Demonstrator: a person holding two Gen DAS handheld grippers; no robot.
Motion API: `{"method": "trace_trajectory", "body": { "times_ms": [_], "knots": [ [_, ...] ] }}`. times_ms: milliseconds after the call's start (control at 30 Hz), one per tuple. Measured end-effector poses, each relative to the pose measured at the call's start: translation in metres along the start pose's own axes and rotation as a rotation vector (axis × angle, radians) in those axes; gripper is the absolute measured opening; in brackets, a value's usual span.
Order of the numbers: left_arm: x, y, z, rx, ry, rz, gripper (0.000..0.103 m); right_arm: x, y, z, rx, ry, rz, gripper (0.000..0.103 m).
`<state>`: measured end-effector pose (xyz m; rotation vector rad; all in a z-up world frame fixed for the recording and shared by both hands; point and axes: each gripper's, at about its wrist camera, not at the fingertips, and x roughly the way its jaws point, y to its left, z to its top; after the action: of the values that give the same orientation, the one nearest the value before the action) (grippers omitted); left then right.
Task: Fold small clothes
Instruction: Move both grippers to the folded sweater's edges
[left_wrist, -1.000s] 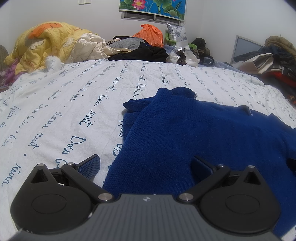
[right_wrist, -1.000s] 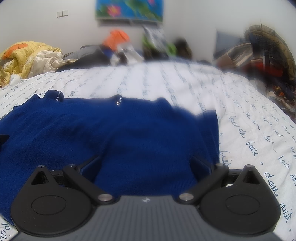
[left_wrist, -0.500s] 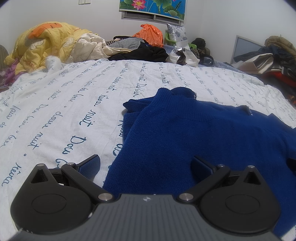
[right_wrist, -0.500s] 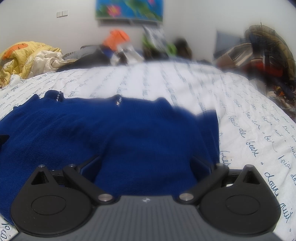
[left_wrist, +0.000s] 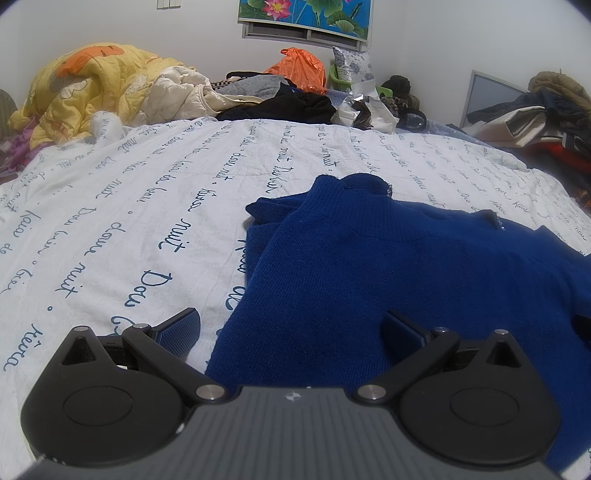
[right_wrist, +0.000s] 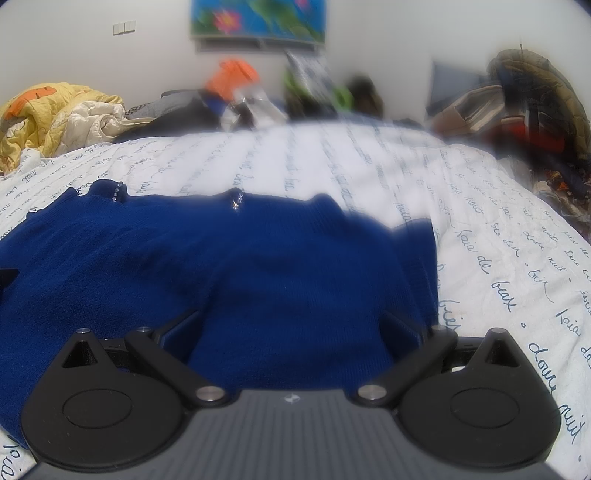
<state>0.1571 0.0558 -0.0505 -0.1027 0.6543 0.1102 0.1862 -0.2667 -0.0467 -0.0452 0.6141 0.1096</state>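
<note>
On the script-printed bedsheet (left_wrist: 147, 206), the blue sweater (left_wrist: 388, 266) lies between both grippers' wide-open, empty fingers (left_wrist: 184, 325).

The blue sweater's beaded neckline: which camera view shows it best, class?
The right wrist view: both bead rows on the blue sweater show, one slightly blurred. The left wrist view shows the sweater sharply, but the beads sit small at its far edge.

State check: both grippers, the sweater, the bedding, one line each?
left gripper: open, holding nothing, straddling the sweater's near left edge
right gripper: open, holding nothing, over the sweater's right part
blue sweater: lying flat on the bed, left sleeve tucked under
bedsheet: spread out, lightly wrinkled
yellow quilt: bunched in a heap
</note>
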Motion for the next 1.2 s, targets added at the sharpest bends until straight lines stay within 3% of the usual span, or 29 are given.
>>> {"method": "trace_trajectory", "body": {
  "times_ms": [800,1200],
  "knots": [
    [-0.021,0.018,0.0,0.007,0.061,0.021,0.103,-0.051,0.016,-0.012,-0.031,-0.018,-0.035,0.103],
    [-0.023,0.016,0.002,0.052,0.069,0.033,0.103,-0.082,0.066,-0.009,-0.123,-0.049,0.066,0.103]
  ]
}}
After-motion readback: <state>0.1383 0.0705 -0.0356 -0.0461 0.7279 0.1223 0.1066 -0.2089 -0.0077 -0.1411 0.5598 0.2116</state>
